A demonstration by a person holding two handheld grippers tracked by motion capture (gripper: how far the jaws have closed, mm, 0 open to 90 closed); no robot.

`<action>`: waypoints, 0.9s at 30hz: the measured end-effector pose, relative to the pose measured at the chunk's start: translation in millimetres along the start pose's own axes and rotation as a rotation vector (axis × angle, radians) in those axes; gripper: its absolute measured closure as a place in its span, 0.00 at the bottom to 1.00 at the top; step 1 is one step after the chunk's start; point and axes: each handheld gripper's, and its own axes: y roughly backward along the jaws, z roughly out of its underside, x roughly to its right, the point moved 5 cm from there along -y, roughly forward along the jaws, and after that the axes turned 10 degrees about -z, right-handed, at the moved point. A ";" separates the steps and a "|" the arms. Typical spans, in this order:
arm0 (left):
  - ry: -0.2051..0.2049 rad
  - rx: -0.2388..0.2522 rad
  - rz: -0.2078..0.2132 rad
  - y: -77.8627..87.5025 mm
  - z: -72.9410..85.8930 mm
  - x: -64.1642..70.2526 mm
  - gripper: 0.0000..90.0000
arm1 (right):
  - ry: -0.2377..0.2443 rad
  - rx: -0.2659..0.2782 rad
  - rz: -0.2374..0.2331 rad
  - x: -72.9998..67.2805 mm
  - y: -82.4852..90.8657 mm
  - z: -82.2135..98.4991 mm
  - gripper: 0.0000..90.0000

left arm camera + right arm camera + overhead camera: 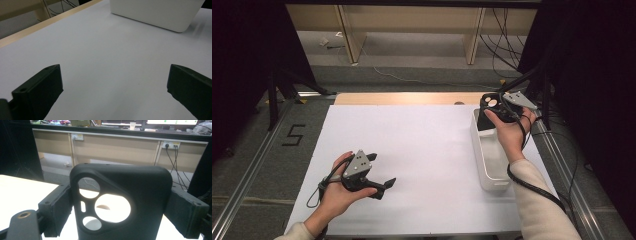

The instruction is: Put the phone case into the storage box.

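A black phone case [125, 195] with round camera cutouts stands upright between the jaws of my right gripper [122, 212], which is shut on its two sides. From above, that case [490, 104] and the right gripper [499, 107] hang over the far end of a white rectangular bin [486, 167]. My left gripper [379, 172] rests low over the white table sheet [412, 150] at the front left, jaws wide apart with nothing between them. In the left gripper view the open gripper [115, 85] faces the bin [155, 12] across bare sheet.
The white sheet covers most of the table; a strip of wooden edge [402, 98] shows at the back. Beyond it are wooden cabinet legs and cables on the floor [422, 60]. Metal rails [242, 180] run along both table sides.
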 end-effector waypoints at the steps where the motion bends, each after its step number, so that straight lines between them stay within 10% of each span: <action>1: 0.000 0.000 0.000 0.0 0.0 0.0 0.00 | 0.000 -0.003 -0.001 -0.1 -0.4 0.2 0.17; 27: -0.002 -0.001 0.000 0.1 0.1 -0.1 0.00 | 0.006 -0.057 -0.008 1.8 -13.0 7.1 0.17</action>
